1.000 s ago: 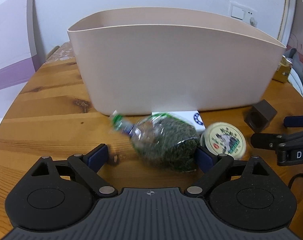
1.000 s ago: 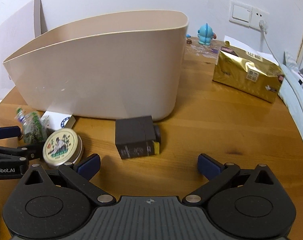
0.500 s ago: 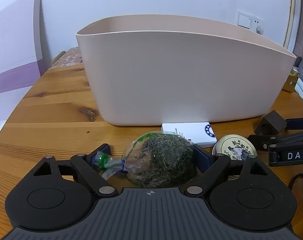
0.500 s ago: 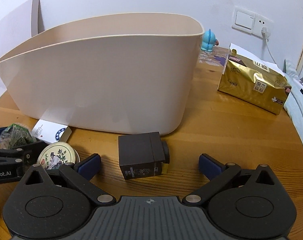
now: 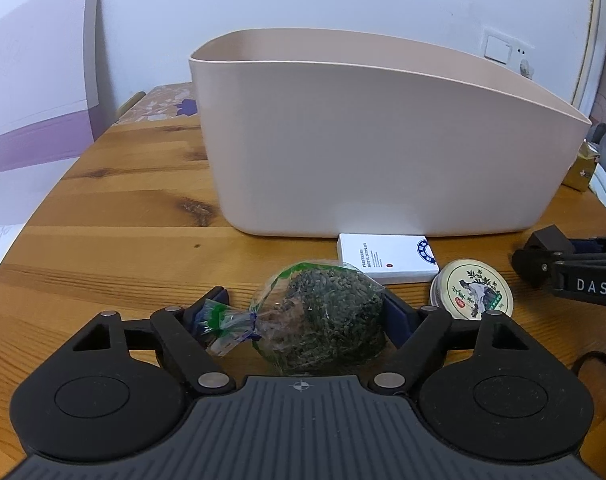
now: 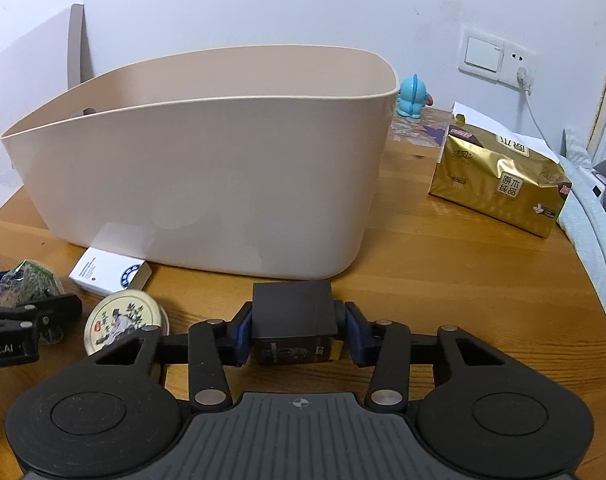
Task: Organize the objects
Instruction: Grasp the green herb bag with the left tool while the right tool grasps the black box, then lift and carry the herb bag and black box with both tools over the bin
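1. left wrist view: the left gripper (image 5: 305,312) sits at 6 o'clock, its jaws closing around one clear bag of dried green leaves (image 5: 327,320). the bag lies on the wooden tabletop (image 5: 123,248) between the two blue pads (image 5: 395,314); the right pad touches the bag's bulge, the left pad meets only its twisted tail, so the grip is not yet firm.
2. at 1 o'clock from the bag lies one white card box (image 5: 387,256), just beside the foot of one beige bin (image 5: 383,140), which fills 12 o'clock.
3. at 3 o'clock from the bag rests one round tin (image 5: 473,290) with a printed lid, close beside the card box. past it, at the right edge, the right gripper (image 5: 571,270) shows only in part.
4. right wrist view: the right gripper (image 6: 295,330) is at 6 o'clock, jaws closing narrow, with one dark box (image 6: 293,312) between them and both blue pads against its sides. the box stands on the tabletop (image 6: 443,272) just before the bin (image 6: 207,176) at 12 o'clock.
5. at 9 o'clock lie the tin (image 6: 123,320), the card box (image 6: 109,274) and the leaf bag (image 6: 31,286), with the left gripper's finger (image 6: 27,320) by the bag.
6. at 2 o'clock sit one gold tissue pack (image 6: 499,180) and, farther back, one blue figurine (image 6: 413,96).
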Action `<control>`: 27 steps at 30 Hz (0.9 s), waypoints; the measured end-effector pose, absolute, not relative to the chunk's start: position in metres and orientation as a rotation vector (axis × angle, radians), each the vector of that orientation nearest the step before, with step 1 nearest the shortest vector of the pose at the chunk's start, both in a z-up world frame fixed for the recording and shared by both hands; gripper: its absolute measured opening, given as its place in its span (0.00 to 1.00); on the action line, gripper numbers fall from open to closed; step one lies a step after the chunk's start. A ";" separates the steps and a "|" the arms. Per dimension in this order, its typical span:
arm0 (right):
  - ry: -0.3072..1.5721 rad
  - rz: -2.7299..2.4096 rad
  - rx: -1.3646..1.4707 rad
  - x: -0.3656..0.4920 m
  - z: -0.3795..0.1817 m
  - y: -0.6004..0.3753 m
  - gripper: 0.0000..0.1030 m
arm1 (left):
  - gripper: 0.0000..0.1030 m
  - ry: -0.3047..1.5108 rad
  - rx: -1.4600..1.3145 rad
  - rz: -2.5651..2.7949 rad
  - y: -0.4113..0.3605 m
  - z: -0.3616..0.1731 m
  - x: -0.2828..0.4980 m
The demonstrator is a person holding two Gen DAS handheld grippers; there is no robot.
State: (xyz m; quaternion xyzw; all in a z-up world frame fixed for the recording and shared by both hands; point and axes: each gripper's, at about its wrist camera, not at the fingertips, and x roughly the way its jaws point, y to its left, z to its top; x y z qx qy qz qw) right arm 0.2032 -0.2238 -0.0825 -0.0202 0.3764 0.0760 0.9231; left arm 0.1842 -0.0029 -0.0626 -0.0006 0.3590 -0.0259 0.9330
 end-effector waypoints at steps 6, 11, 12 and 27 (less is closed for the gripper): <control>0.777 0.177 -0.027 0.193 -0.081 -0.224 0.41 | 0.58 0.728 0.023 -0.071 -0.004 -0.058 0.177; 0.780 0.188 -0.015 0.186 -0.081 -0.225 0.41 | 0.57 0.728 0.036 -0.071 -0.007 -0.057 0.174; 0.781 0.191 -0.013 0.184 -0.080 -0.225 0.41 | 0.57 0.728 0.035 -0.071 -0.007 -0.057 0.173; 0.767 0.207 0.010 0.161 -0.068 -0.230 0.41 | 0.53 0.728 -0.001 -0.082 0.002 -0.045 0.155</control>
